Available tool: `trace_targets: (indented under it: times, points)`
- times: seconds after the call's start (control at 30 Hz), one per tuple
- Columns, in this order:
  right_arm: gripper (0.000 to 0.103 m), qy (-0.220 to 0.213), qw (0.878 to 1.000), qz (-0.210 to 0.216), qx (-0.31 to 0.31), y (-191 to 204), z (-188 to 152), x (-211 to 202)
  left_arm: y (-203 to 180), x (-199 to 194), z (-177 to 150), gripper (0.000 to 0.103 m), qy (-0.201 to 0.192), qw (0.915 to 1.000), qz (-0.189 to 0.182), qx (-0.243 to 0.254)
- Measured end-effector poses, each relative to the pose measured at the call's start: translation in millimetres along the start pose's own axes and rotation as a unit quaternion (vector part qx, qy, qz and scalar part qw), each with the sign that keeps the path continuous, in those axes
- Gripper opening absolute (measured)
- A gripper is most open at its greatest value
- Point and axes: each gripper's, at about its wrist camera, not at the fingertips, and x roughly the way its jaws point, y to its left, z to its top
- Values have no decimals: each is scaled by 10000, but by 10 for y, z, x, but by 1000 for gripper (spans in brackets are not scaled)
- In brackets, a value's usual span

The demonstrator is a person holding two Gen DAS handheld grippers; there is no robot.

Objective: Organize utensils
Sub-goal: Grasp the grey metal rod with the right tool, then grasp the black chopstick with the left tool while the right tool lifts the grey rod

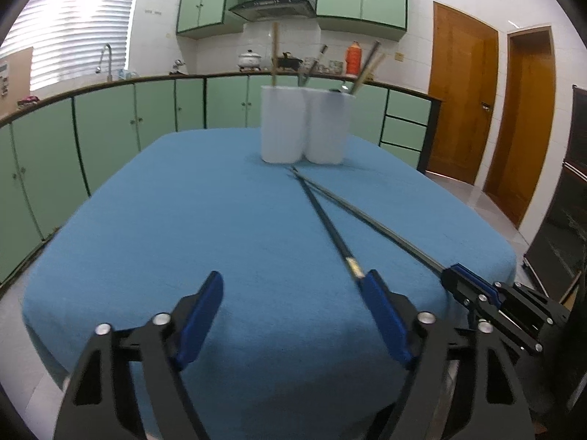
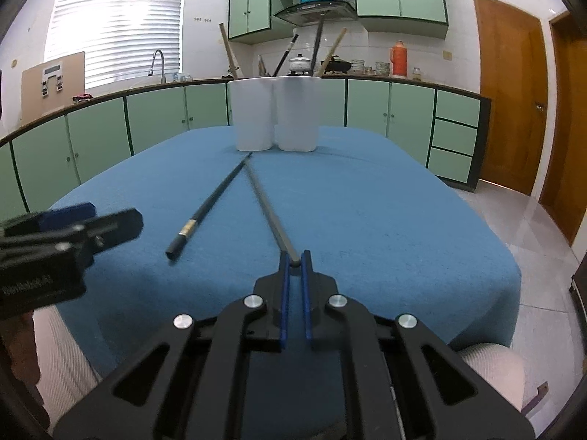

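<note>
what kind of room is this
Most likely a home kitchen. Green cabinets run under a counter with a sink faucet, and a range hood hangs above pots on the stove. The work happens on a table with a blue cloth.

Bright window (image 2: 117,18) glare, soft blur, heavy fisheye bending at edges.

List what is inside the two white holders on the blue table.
Several chopsticks stand in the white holders, wooden and black, leaning outward. Only their tops show; the frosted walls hide the lower ends.
</note>
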Motion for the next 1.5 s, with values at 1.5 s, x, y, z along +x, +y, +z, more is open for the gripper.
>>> trace_targets:
  times: [1.5]
  points:
    - [7,-220,9987,444,-74,-156,2,60,-182,91,-76,63,125,9999,-106,27]
